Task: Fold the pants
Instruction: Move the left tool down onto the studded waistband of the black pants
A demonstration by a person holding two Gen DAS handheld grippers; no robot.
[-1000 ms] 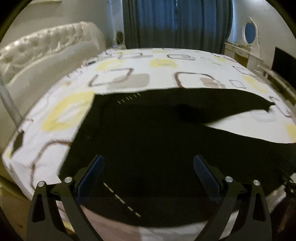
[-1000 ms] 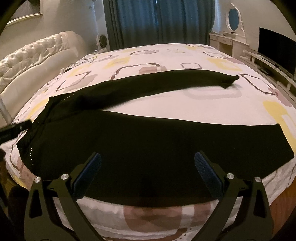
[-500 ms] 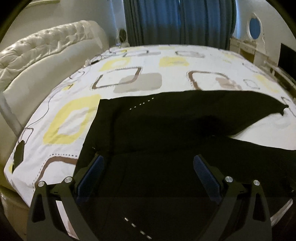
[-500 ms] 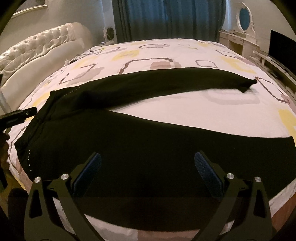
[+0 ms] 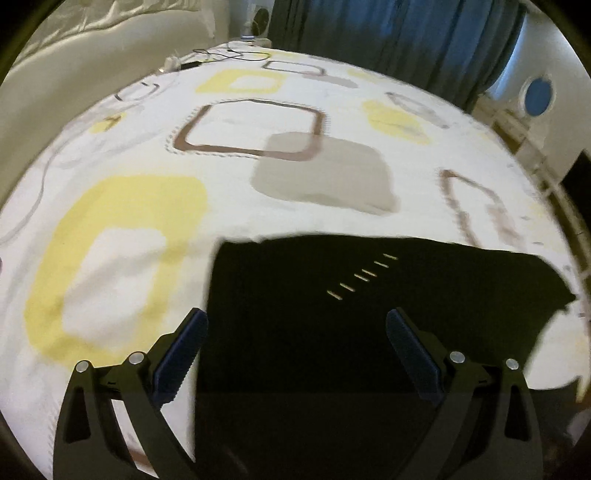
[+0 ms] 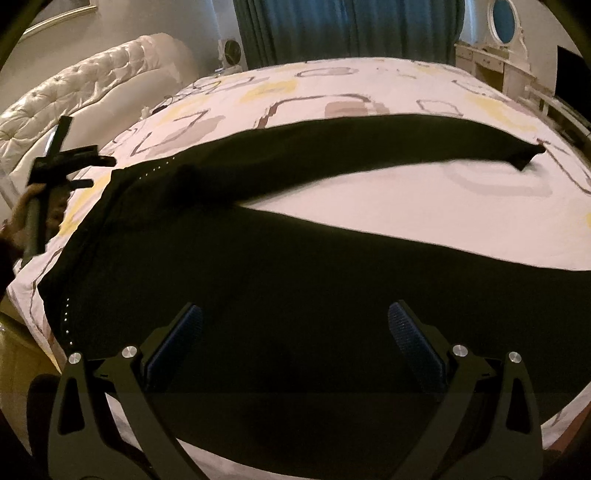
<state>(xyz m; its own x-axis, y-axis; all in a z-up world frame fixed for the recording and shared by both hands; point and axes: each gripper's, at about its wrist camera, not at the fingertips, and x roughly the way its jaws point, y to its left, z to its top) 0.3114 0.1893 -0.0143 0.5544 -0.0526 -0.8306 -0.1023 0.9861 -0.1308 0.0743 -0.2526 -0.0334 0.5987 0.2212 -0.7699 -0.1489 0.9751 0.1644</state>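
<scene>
Bed [image 6: 406, 206] with white sheet printed in yellow, brown and grey squares. Tufted cream headboard [image 6: 92, 88] at 10 o'clock, dark blue curtains [image 6: 343, 29] at 12. White dressing table with oval mirror [image 6: 504, 18] at 1 o'clock.

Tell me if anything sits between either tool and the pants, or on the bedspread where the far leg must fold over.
Nothing visible does. The black pants lie spread on the bedspread, directly under the open right tool and the open left tool. The bare strip between the legs holds no objects. A cable lies far off.
</scene>
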